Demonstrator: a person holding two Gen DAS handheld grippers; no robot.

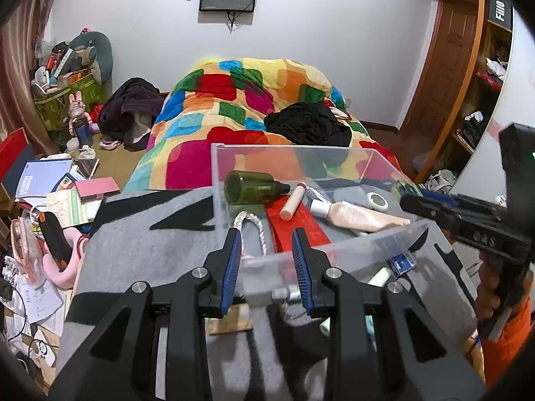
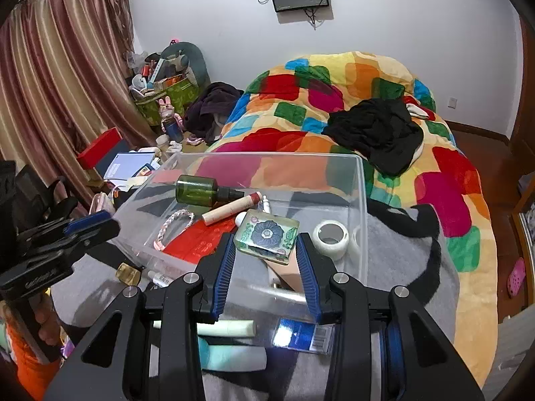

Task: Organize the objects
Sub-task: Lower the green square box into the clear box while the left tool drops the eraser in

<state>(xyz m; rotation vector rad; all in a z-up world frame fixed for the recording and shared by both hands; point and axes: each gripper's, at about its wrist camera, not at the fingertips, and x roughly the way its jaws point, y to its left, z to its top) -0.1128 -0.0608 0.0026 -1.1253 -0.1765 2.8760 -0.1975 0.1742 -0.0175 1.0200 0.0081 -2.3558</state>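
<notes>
A clear plastic box (image 1: 234,153) (image 2: 362,200) stands on a grey and black blanket. Inside lie a green bottle (image 1: 250,187) (image 2: 200,193), a beige tube (image 1: 293,202) (image 2: 230,208), a red packet (image 1: 297,230) (image 2: 197,240), a braided cord (image 1: 254,224) (image 2: 174,227) and a white tape roll (image 1: 377,200) (image 2: 331,239). My right gripper (image 2: 265,249) is shut on a square glass block with a blue flower (image 2: 267,234), held over the box. My left gripper (image 1: 267,254) is open and empty at the box's near wall.
In front of the box lie a pale green tube (image 2: 227,328), a teal tube (image 2: 230,357) and a blue card (image 2: 301,334). A bed with a colourful quilt (image 2: 401,107) lies behind. Books and clutter (image 1: 50,180) sit to the left.
</notes>
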